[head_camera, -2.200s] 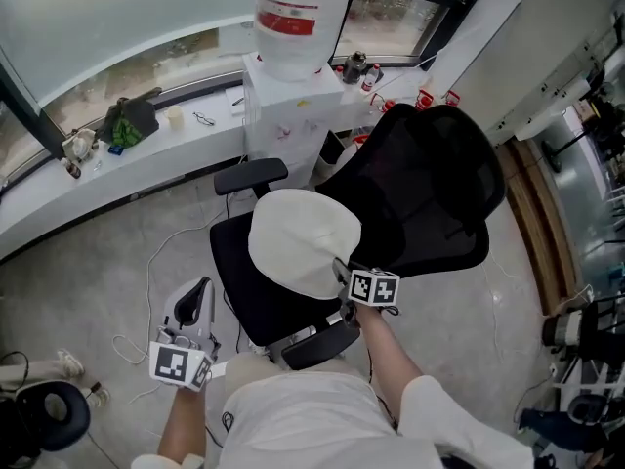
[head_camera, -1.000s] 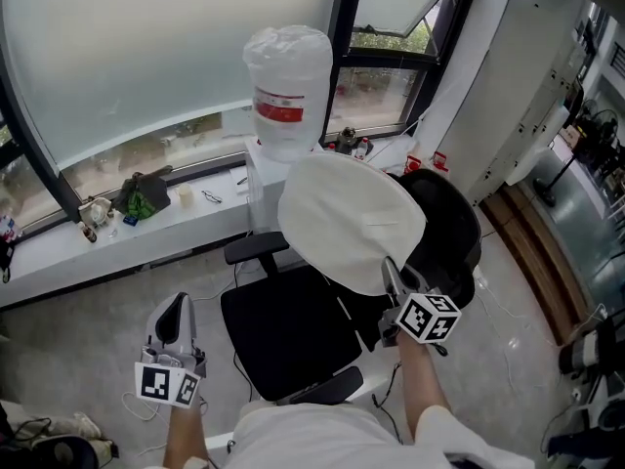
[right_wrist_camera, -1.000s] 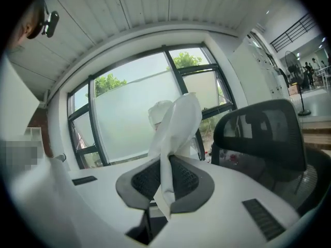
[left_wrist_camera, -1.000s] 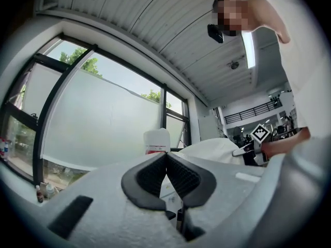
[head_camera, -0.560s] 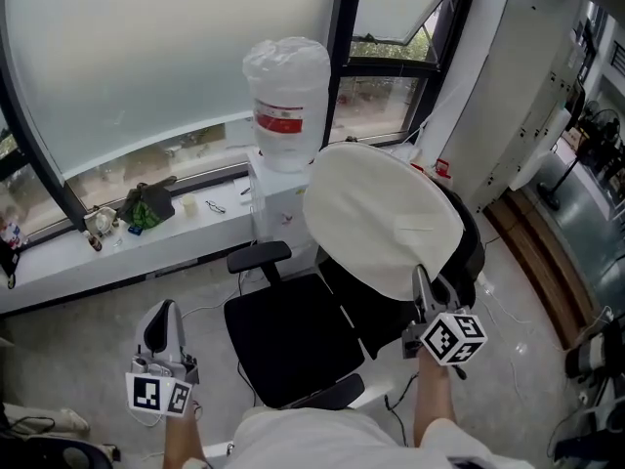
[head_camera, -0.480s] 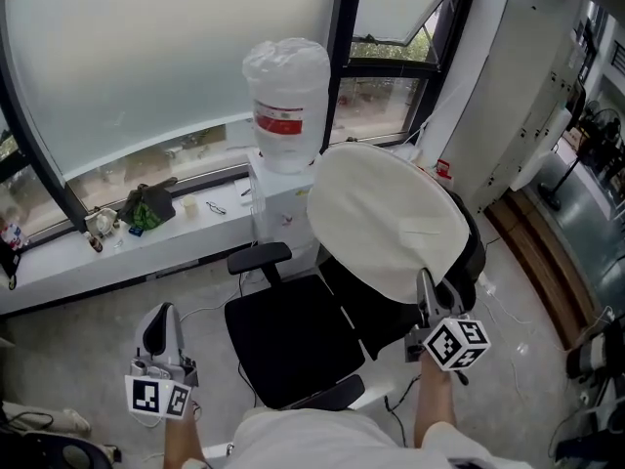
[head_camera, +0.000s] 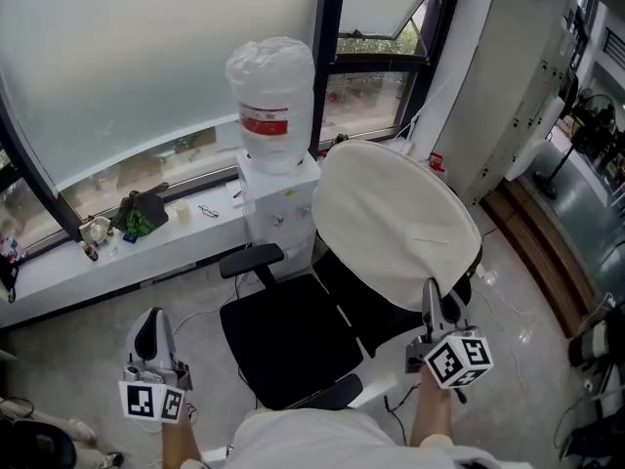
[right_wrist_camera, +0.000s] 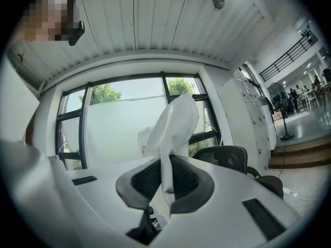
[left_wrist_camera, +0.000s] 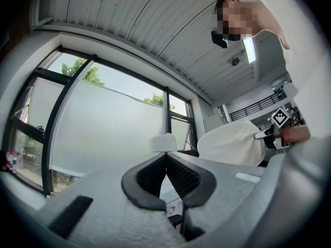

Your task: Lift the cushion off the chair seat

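A bright room with a grey floor [head_camera: 68, 360], a big window [head_camera: 146, 66] and a white ledge [head_camera: 107, 257] under it. By the window, a big water bottle [head_camera: 271, 96] on a white stand. In the middle, a black chair [head_camera: 371, 311] with a bare black seat [head_camera: 288, 335].

No cushion on that seat now. Up in the air instead: a round white cushion [head_camera: 395, 218], standing on its edge in front of the chair back, clear of the seat. Pinched at its bottom rim by the right gripper [head_camera: 431, 291]. In the right gripper view, jaws shut tight on a thin fold of the rim, with the rest of the cushion rising up and away from them. Flat face turned toward the person, long way running from the jaws up toward the window.

Down low on the far left, well apart from the chair and the cushion: the left gripper [head_camera: 146, 319]. Jaws pressed together, with nothing between them. Pointing out at the window, not at the cushion.

So, only one hand on the job, the right one, and by far the nearer one. Looks like the lifting part is done or very close to done. Next, most likely, carrying the cushion away from the chair. Worth watching: a big floppy thing held by one small pinch at the bottom, so easy to tip over or slip out.
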`<state>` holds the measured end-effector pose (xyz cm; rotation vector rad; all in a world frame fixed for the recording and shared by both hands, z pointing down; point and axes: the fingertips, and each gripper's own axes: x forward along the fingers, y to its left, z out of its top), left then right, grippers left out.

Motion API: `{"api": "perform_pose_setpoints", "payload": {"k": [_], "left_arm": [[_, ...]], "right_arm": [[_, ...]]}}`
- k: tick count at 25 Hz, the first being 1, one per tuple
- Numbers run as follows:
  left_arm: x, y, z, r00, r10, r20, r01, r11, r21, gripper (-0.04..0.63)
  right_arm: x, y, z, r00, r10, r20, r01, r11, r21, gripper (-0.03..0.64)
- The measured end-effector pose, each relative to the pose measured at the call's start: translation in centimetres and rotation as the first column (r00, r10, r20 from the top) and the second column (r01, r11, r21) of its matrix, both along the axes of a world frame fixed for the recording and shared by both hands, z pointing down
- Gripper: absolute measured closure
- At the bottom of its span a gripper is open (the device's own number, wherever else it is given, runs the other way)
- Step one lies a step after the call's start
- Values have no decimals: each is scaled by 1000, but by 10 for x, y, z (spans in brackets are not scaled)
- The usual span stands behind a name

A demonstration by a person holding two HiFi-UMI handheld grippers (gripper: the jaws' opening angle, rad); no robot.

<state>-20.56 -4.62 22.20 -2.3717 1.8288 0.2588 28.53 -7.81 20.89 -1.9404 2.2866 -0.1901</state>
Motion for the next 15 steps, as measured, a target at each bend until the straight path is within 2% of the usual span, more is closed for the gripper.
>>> {"api": "perform_pose_setpoints", "payload": {"k": [15], "left_arm": [[12, 0, 5, 999, 38, 3, -38, 999, -12, 578]], "right_arm": [[-3, 14, 6, 1000, -1, -13, 1, 1000, -11, 583]]}}
